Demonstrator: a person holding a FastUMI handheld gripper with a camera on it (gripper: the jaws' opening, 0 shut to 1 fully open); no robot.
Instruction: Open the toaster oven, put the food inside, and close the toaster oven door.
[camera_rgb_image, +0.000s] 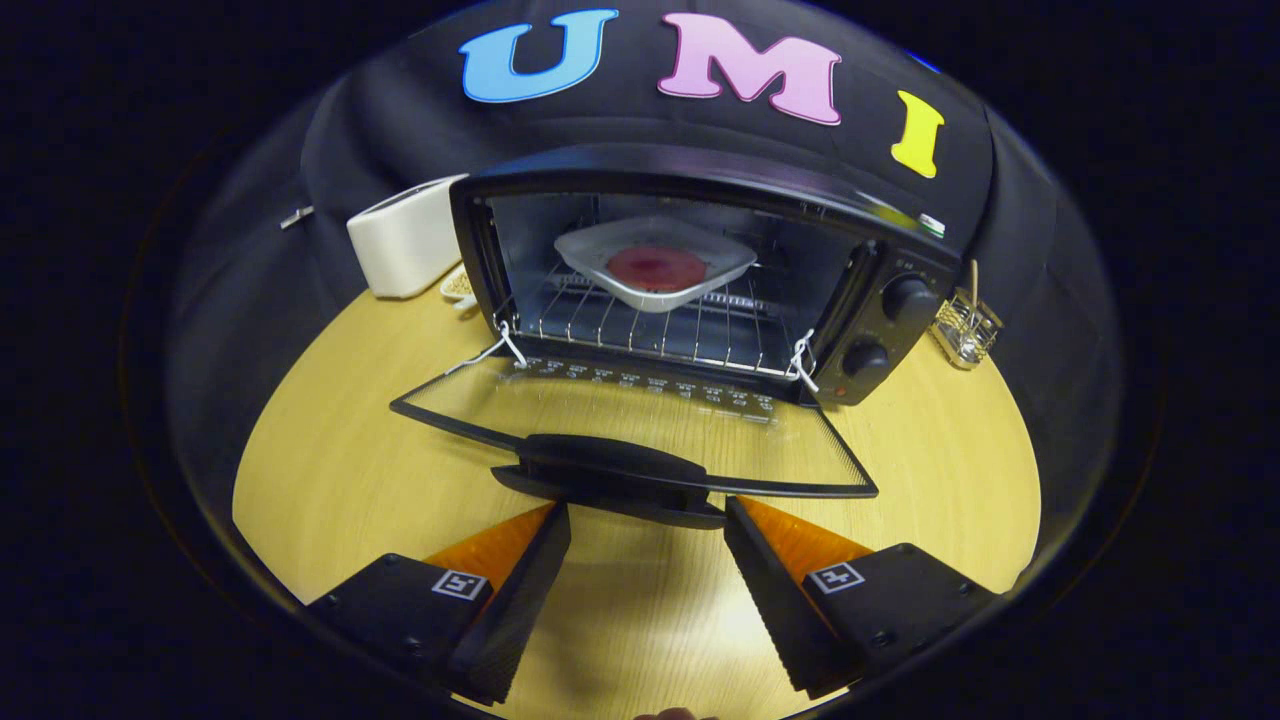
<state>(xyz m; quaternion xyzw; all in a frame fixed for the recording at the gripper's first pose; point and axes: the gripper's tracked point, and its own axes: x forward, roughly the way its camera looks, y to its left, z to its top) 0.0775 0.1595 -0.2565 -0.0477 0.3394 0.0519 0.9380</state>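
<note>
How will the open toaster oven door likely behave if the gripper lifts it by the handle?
The glass door looks rigid and hinged at the oven, so it should swing up, not flex. Its handle, just ahead of the open gripper, looks smooth, so it may slip. The glass suggests closing it gently.

The oven (700, 290) has a glossy black shell, a wire metal rack (650, 335) and a clear glass door (640, 425) with a smooth black plastic handle (615, 465). The tray (655, 262) looks translucent plastic. The table (330, 470) is matt pale wood grain. The toaster (405, 240) is smooth white plastic.
</note>
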